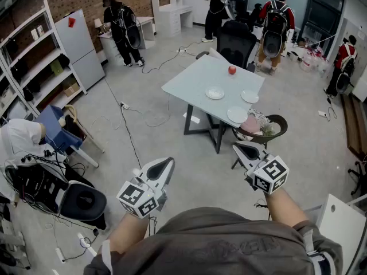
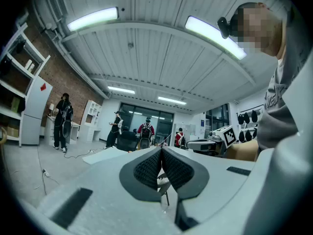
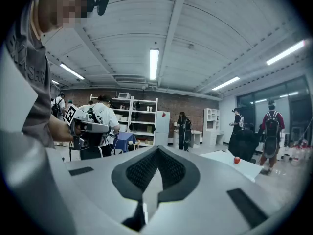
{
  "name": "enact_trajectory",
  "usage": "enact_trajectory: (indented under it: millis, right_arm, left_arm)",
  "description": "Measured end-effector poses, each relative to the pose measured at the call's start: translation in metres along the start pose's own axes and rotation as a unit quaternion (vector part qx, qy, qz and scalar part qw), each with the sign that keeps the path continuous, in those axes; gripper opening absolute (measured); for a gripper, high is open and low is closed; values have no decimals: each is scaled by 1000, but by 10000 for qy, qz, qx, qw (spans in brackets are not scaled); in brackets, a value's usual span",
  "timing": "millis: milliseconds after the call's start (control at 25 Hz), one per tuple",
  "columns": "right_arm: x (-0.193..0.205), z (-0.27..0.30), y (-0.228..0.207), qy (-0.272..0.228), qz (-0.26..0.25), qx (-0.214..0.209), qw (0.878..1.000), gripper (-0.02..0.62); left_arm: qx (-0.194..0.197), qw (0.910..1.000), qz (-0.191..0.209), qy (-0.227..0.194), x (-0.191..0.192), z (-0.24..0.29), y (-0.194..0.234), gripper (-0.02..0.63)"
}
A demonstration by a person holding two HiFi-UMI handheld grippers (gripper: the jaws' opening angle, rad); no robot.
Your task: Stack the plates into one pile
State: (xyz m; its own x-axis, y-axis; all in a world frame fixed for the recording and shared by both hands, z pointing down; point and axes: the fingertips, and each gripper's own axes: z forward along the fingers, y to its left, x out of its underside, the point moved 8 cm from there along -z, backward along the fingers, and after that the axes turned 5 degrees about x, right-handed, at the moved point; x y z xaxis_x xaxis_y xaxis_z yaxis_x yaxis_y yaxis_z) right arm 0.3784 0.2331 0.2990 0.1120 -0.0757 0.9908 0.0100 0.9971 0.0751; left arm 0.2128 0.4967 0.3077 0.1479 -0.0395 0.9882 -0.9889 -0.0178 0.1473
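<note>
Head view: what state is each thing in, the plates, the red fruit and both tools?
Plates: three, lying apart on the table, not stacked.
Red fruit: resting on the table, untouched.
Left tool: shut, empty.
Right tool: shut, empty.

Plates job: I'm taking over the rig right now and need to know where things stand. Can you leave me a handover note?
Left gripper: tongs shut, empty, held well short of the table.
Right gripper: tongs shut, empty.
Three plates lie apart on the table: middle plate, right plate, near plate. A red apple sits beyond them.
Done: nothing stacked.
Left: walk up to the table, then pile all three plates.
</note>
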Motion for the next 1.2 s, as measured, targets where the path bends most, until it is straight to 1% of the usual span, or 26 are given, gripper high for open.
enact_trajectory:
  millis: [280, 440, 520, 560, 640, 680, 720, 760, 960, 1200]
  right_arm:
    - [2, -3, -13, 33, 5, -11, 10000, -9]
    - [10, -34, -29, 23, 13, -50, 10000, -9]
    - [12, -43, -35, -37, 50, -84, 9999, -9]
    - [10, -39, -36, -107, 96, -109, 9998, -9]
    - [5, -19, -34, -240, 182, -132, 9995, -6]
    - [2, -8, -33, -256, 188, -150, 9994, 1]
    - [0, 0, -34, -246, 183, -184, 9994, 137]
    - [-1, 3, -38, -231, 173, -214, 9994, 173]
    - [3, -5, -69, -285, 113, -250, 9992, 173]
    - [10, -14, -116, -294, 43, -290, 9991, 169]
  left_arm:
    - [11, 10000, -17, 2, 1, 15, -4, 6]
    - [9, 10000, -2, 12, 9, 33, -37, 6]
    - [15, 10000, 18, 23, 10, 40, -46, 6]
    - [21, 10000, 19, 29, 9, 41, -41, 6]
    - [31, 10000, 4, 39, 4, 41, -19, 6]
    - [29, 10000, 7, 48, 2, 41, -8, 6]
    - [20, 10000, 19, 59, -1, 43, -1, 6]
    - [7, 10000, 35, 65, -2, 46, 3, 6]
    - [-75, 9999, 121, 16, -2, 79, -5, 6]
    - [-126, 9998, 125, -39, 1, 127, -14, 6]
